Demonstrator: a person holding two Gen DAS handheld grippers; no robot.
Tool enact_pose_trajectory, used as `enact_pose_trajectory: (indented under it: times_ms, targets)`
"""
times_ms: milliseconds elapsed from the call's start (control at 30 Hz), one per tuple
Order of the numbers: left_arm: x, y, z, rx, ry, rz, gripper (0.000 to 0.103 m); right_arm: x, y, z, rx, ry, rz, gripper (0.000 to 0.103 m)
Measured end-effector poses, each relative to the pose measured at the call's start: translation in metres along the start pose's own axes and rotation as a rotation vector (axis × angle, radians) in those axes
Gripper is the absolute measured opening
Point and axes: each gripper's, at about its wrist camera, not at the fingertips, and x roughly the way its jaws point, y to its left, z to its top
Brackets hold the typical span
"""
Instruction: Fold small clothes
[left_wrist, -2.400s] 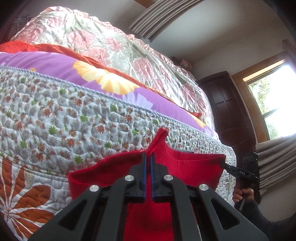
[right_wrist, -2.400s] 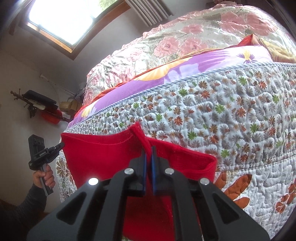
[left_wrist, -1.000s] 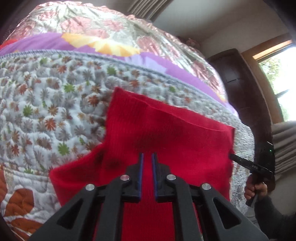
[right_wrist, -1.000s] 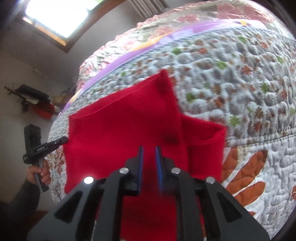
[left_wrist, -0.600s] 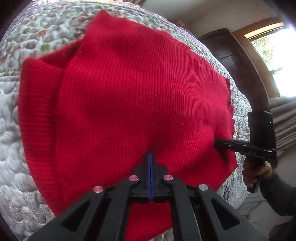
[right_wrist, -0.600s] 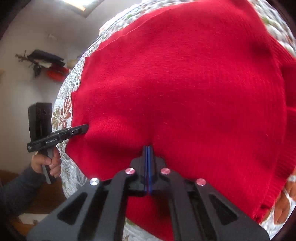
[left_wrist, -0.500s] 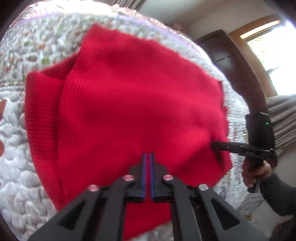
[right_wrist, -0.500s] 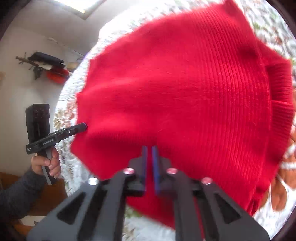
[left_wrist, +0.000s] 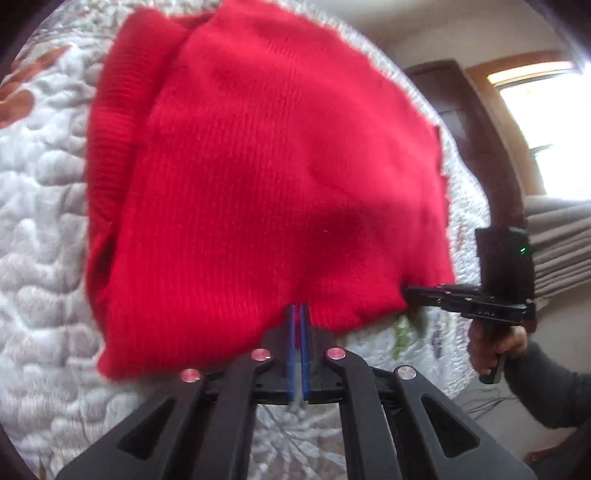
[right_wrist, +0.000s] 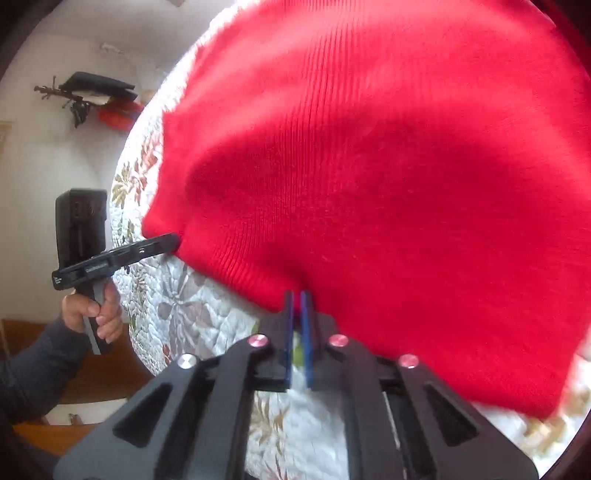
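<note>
— Since half a second ago both tools have drawn back toward the near hem, and the red knit garment (left_wrist: 266, 177) lies flatter on the bed's quilted cover (left_wrist: 40, 229).

— Are they gripping it?

— The left hand-held gripper (left_wrist: 298, 314) shows a narrow slit between its blue pads, tips at the hem; red shows in the gap, but whether it pinches cloth I cannot tell. The right hand-held gripper (right_wrist: 297, 299) is parted slightly wider, quilt visible through the gap, tips at the garment's edge (right_wrist: 369, 166).

— And from the side?

— Each camera shows the other tool's tip touching a near corner of the garment, held by a hand (right_wrist: 92, 314) in a dark sleeve.
</note>
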Motion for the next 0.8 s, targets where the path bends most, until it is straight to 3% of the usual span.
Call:
enact_pose_trajectory:
  times_ms: [33,133,167,233,333,433,500,567,600,633,733,800]
  targets:
    - [-0.007,0.003,-0.003,-0.008,-0.019,0.003,0.007,-0.018,-0.008,-0.004,0.018,-0.037,-0.015,0.017]
    - [-0.016,0.023,-0.012,-0.058,-0.033,0.046,0.009,-0.044,-0.036,-0.018,0.106,-0.095,-0.076,0.018]
    - [-0.016,0.032,-0.014,-0.078,-0.026,0.060,0.010,-0.045,-0.048,-0.022,0.143,-0.101,-0.091,0.017]
    - [-0.009,0.050,-0.014,-0.119,-0.007,0.066,0.011,-0.042,-0.075,-0.032,0.197,-0.089,-0.126,0.000]
    - [0.000,0.059,-0.011,-0.143,0.009,0.054,0.008,-0.040,-0.094,-0.038,0.256,-0.102,-0.089,0.000]
    - [-0.018,0.061,-0.008,-0.164,0.006,0.030,0.010,-0.054,-0.094,-0.042,0.277,-0.144,-0.136,0.000]
    - [-0.037,0.062,-0.004,-0.188,-0.014,-0.009,0.022,-0.067,-0.095,-0.049,0.298,-0.157,-0.175,0.002]
    - [-0.063,0.066,0.005,-0.201,-0.042,-0.042,0.044,-0.081,-0.083,-0.054,0.270,-0.172,-0.282,0.009]
    - [-0.075,0.068,0.013,-0.198,-0.057,-0.038,0.051,-0.088,-0.072,-0.056,0.243,-0.179,-0.360,0.025]
    - [-0.087,0.071,0.023,-0.195,-0.073,-0.023,0.062,-0.094,-0.064,-0.057,0.219,-0.189,-0.420,0.033]
    - [-0.107,0.085,0.057,-0.208,-0.101,-0.028,0.074,-0.099,-0.029,-0.060,0.137,-0.211,-0.534,0.036]
    - [-0.108,0.097,0.082,-0.237,-0.101,-0.067,0.082,-0.086,0.010,-0.061,0.054,-0.208,-0.586,0.045]
